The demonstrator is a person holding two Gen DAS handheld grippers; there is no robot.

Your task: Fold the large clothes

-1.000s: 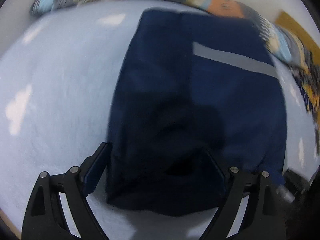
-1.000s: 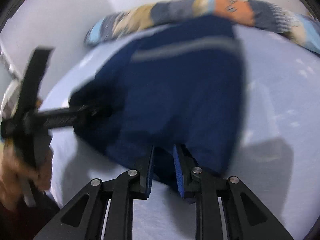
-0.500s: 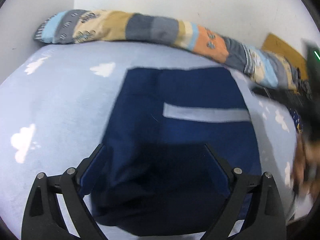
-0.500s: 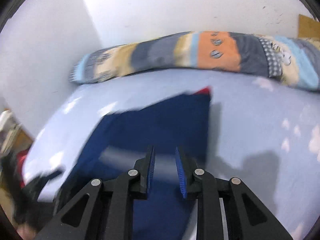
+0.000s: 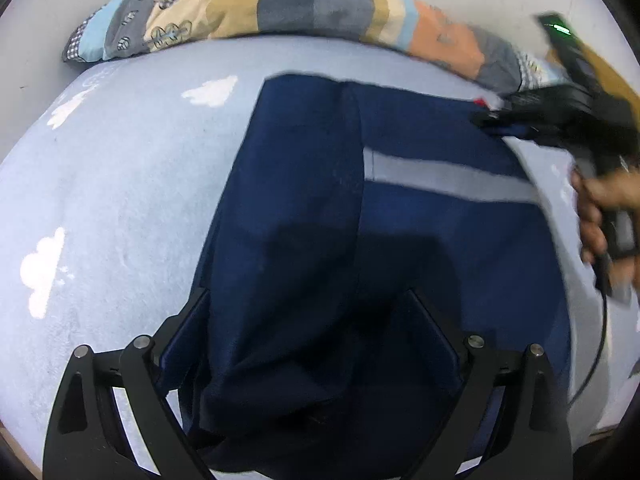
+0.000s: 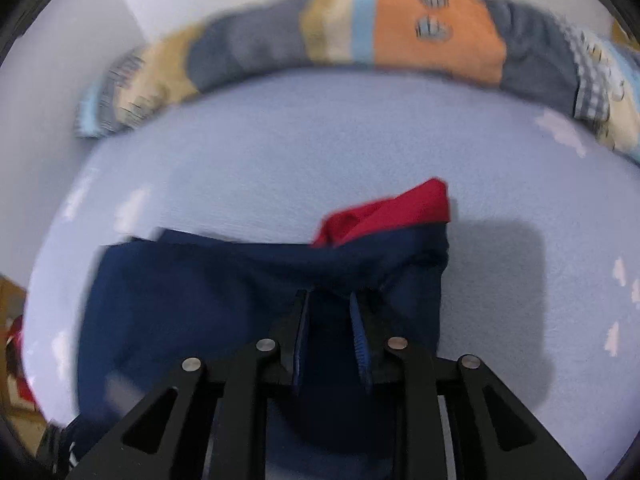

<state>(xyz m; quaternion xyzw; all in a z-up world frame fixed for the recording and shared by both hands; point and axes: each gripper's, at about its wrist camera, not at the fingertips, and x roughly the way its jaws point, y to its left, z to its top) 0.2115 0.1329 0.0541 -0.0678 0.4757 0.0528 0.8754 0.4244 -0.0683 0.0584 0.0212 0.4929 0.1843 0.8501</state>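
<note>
A navy garment with a grey stripe lies folded on the light blue bed sheet. My left gripper hangs open just above its near end, a finger on either side of the fabric. My right gripper is shut on a bunched navy edge at the garment's far corner, where red lining shows. In the left wrist view the right gripper sits at that far right corner, with the person's hand on its handle.
A long patchwork bolster runs along the white wall at the far side of the bed. Cloud prints dot the sheet. A black cable hangs at the right. A brown board leans at the far right.
My right gripper has travelled from the garment's near end to its far corner by the bolster, still closed on navy fabric. The left gripper has lifted slightly and stays open.
</note>
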